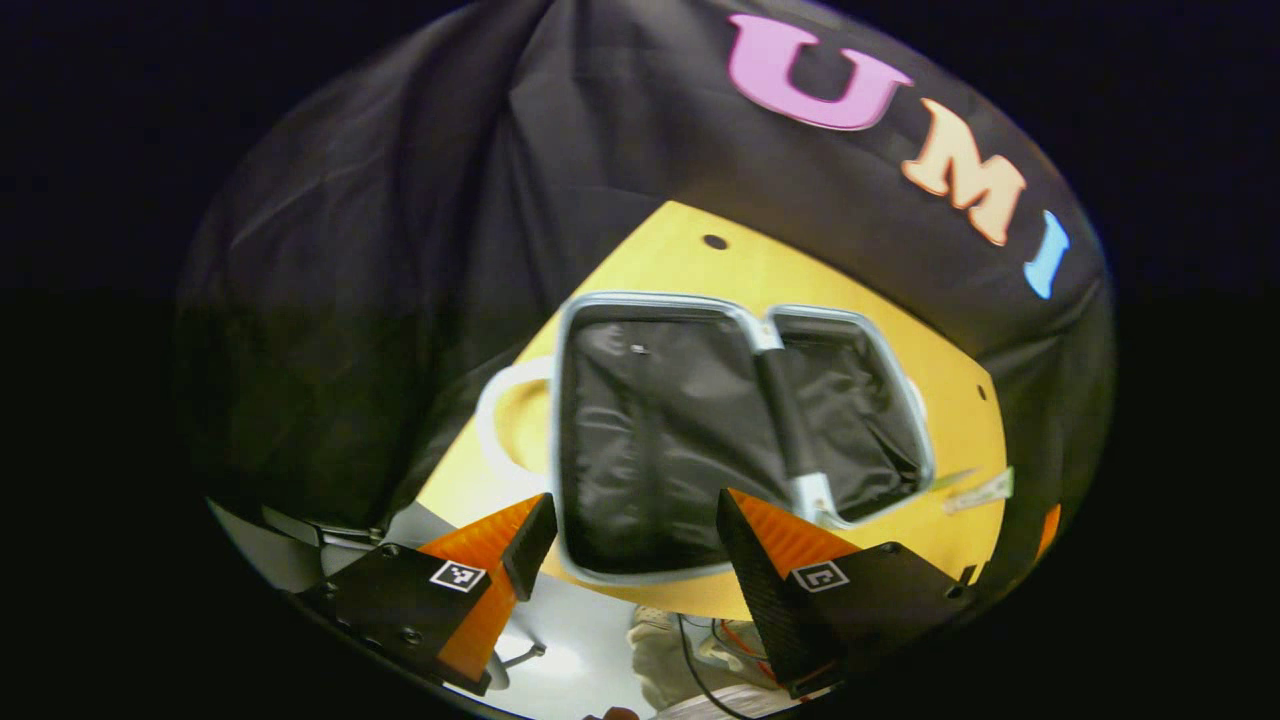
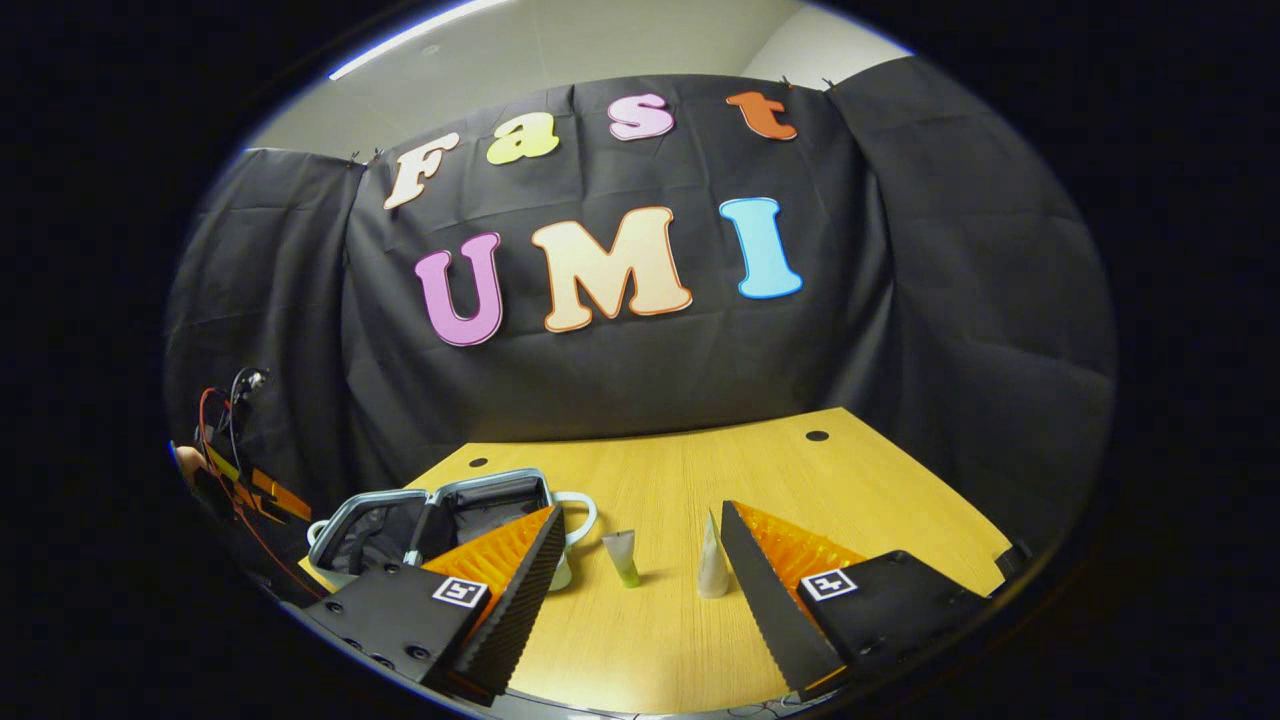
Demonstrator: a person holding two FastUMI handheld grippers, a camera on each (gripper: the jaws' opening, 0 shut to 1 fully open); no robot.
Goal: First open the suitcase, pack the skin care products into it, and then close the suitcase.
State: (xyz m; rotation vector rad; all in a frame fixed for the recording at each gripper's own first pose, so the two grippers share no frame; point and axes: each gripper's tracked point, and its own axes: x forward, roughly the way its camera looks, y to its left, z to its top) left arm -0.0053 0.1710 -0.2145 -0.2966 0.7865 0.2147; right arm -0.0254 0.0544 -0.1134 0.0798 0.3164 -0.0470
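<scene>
Left gripper [image 1: 634, 545]: fingers spread wide, nothing between them, hanging above the table [image 1: 700, 262] and looking steeply down. Directly ahead of its fingertips lies the suitcase [image 1: 700, 430], open flat, both halves showing dark lining inside a pale rim. A dark strap or bar [image 1: 785, 420] runs along the divide between the two halves, ending just ahead of the right-hand finger. The larger half sits between and just beyond the two fingertips; the smaller half lies further off to the right. A pale looped handle [image 1: 500, 420] projects from the suitcase on the side of the left-hand finger. Neither finger touches the case.

Right gripper [image 2: 640, 545]: fingers likewise spread, holding nothing, held low over the yellow table [image 2: 820, 490] and looking across it. Two skin care items stand upright between the fingers, ahead of the tips: a small tube with a green lower end [image 2: 623, 558], nearer the left-hand finger, and a pale cone-shaped tube [image 2: 712, 565], just beside the right-hand finger's inner edge; whether it touches that finger cannot be told. Both items stand on the table, outside the case. In the right gripper view the open suitcase [image 2: 440, 510] lies left of the left-hand finger, partly hidden behind it.
</scene>
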